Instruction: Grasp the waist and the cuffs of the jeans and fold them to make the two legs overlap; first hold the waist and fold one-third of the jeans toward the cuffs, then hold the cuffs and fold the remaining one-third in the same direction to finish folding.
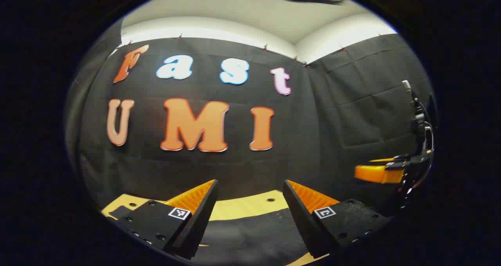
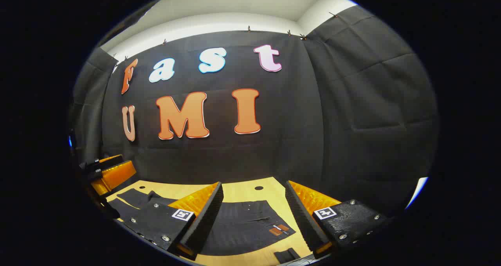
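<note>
Dark jeans (image 2: 242, 227) lie flat on the wooden table (image 2: 242, 189), the waist end with a small brown patch toward the right and the legs running left behind a finger. My right gripper (image 2: 253, 215) hovers above them, open, nothing between its fingers. The left gripper (image 2: 109, 172) shows at the far left of the right gripper view, raised above the leg end. In the left gripper view the jeans (image 1: 250, 234) lie below my left gripper (image 1: 250, 215), which is open and holds nothing. The right gripper (image 1: 379, 172) shows at the right edge there.
The table (image 1: 235, 207) has small round holes near its far edge. The black cloth wall stands close behind the table. A small dark object (image 2: 287, 255) lies on the table near the front edge, right of the jeans.
</note>
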A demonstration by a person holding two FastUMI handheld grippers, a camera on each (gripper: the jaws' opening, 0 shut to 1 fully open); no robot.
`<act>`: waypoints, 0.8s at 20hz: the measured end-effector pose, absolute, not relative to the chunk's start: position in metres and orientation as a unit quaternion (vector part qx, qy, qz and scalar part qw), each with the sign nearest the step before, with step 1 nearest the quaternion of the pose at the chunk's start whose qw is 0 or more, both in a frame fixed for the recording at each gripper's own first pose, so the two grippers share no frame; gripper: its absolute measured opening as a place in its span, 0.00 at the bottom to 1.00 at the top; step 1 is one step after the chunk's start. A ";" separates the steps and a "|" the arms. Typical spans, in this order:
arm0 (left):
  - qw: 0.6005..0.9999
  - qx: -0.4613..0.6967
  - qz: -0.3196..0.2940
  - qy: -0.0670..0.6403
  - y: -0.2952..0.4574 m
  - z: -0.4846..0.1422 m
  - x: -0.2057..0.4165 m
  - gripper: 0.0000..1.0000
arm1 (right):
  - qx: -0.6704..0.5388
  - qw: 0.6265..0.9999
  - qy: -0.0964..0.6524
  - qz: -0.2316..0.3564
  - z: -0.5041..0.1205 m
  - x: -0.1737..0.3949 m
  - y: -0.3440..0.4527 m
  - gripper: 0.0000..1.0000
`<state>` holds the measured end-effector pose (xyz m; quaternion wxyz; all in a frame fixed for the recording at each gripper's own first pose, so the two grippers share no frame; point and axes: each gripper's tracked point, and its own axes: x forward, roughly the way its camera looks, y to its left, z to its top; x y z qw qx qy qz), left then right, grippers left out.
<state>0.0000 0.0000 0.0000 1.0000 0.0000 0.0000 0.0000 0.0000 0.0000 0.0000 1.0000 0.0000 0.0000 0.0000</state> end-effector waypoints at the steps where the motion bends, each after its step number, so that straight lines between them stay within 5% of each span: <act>1: 1.000 -0.013 0.019 0.011 0.029 -0.002 0.000 0.98 | 0.004 1.000 0.011 0.007 -0.001 0.001 0.008 0.96; 10: 0.970 -0.048 0.218 0.092 0.164 -0.042 -0.020 0.97 | 0.063 0.992 0.088 0.068 -0.013 0.083 0.013 1.00; 15: 0.964 -0.077 0.240 0.088 0.172 -0.035 -0.024 1.00 | 0.085 0.983 0.130 0.099 -0.034 0.112 0.021 0.98; 16: 0.965 -0.078 0.236 0.090 0.174 -0.034 -0.024 0.94 | 0.084 0.983 0.131 0.093 -0.034 0.115 0.019 0.98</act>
